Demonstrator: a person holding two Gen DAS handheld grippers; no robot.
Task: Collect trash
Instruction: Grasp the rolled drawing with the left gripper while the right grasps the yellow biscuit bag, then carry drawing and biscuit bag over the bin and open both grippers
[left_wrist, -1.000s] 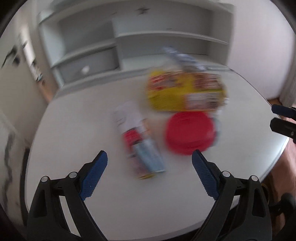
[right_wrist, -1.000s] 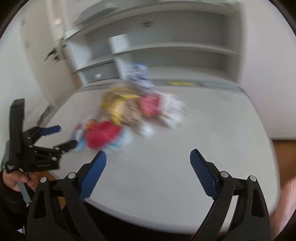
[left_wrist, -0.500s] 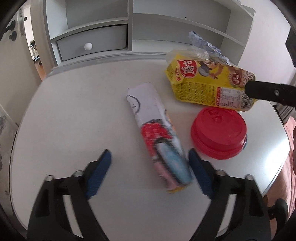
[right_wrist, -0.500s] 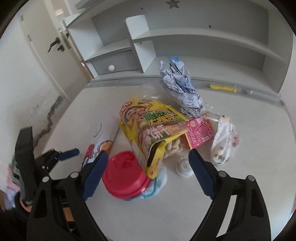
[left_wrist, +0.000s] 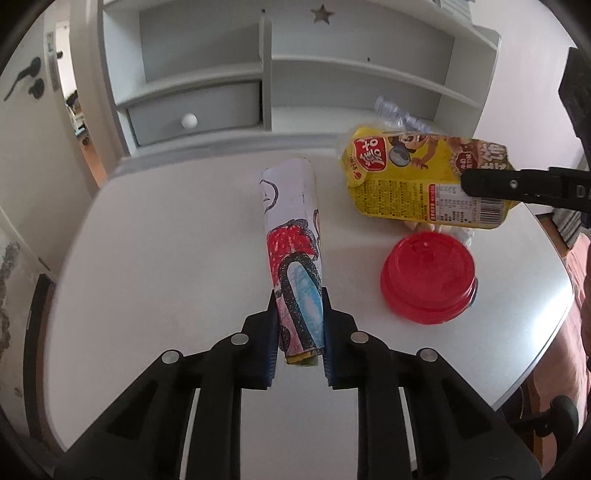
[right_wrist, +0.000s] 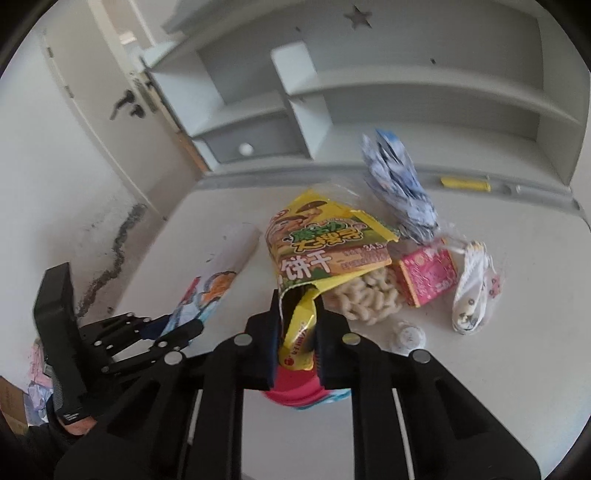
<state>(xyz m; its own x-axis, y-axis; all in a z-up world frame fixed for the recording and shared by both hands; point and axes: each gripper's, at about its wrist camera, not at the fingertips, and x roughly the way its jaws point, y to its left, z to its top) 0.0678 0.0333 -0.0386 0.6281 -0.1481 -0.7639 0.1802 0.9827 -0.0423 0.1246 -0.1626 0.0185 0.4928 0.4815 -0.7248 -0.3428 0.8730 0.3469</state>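
Both pairs of jaws have just been closing: the left gripper now clamps the near end of the paper roll, the right gripper the torn flap of the yellow bag, mid-counter. Only the right view shows the pink box, blue wrapper and spilled snacks. Its jaws hide most of the red lid, plain in the left view.

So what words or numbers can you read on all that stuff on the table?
"饼干" – large white characters on the yellow snack bag, right wrist view.
"34.5" – small number on that bag, above the characters.
Green cartoon lettering on the bag: too stylised to read.
Red badge and fine print on the bag in the left wrist view: too small.
Pink box: print blurred.
Rolled drawing: pictures only, no words.
Red lid: nothing readable.
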